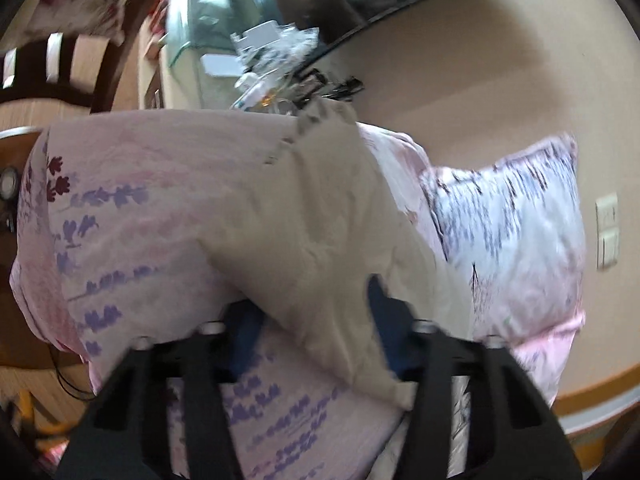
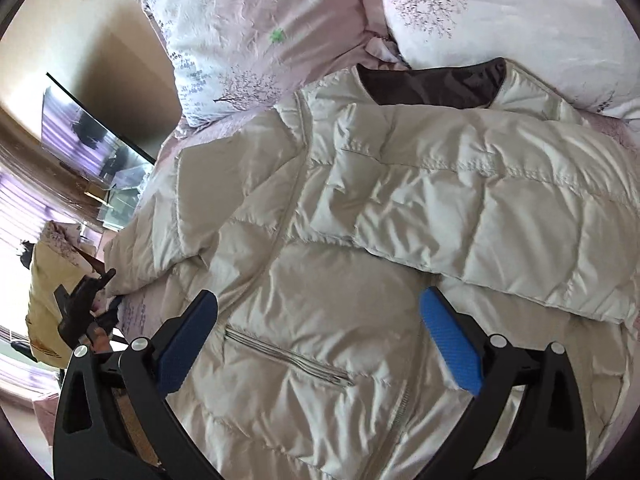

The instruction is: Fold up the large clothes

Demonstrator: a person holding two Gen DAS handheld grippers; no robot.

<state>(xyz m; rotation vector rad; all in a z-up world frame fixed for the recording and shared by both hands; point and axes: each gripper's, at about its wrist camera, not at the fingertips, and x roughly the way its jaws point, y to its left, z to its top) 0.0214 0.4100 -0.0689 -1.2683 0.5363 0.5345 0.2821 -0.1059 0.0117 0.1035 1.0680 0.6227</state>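
A: Start with the biggest thing. What carries it all?

B: A bed (image 2: 592,432) in pink flowered bedding. One cream quilted jacket (image 2: 320,240) lies spread across its middle, collar and dark lining toward the head edge, where two pillows (image 2: 248,40) sit side by side.

A: How far along is the folding?

B: Early, I'd judge. One sleeve (image 2: 500,216) is already laid across the chest. The other sleeve, at the bed's window-side edge, is lifted rather than folded in, and the body is at full length, zip pocket (image 2: 288,356) showing. So one sleeve done, one in hand, the lengthwise folds all left.

A: And the grippers?

B: Two. The left gripper (image 1: 316,320) has cream cloth running between its blue pads, with the jaws drawn in against it, so I read it as clamped on that sleeve (image 1: 320,220); the picture is blurred, though. In the right wrist view the left one shows only as a small dark shape at the sleeve's end.

A: The right?

B: The right gripper (image 2: 320,332) hangs over the jacket's lower front, jaws spread wide, nothing between them and not touching the cloth that I can see.

A: Anything smaller?

B: One wall-mounted television (image 2: 92,132) beyond the bed, and one pocket zip. No other clothes in sight.
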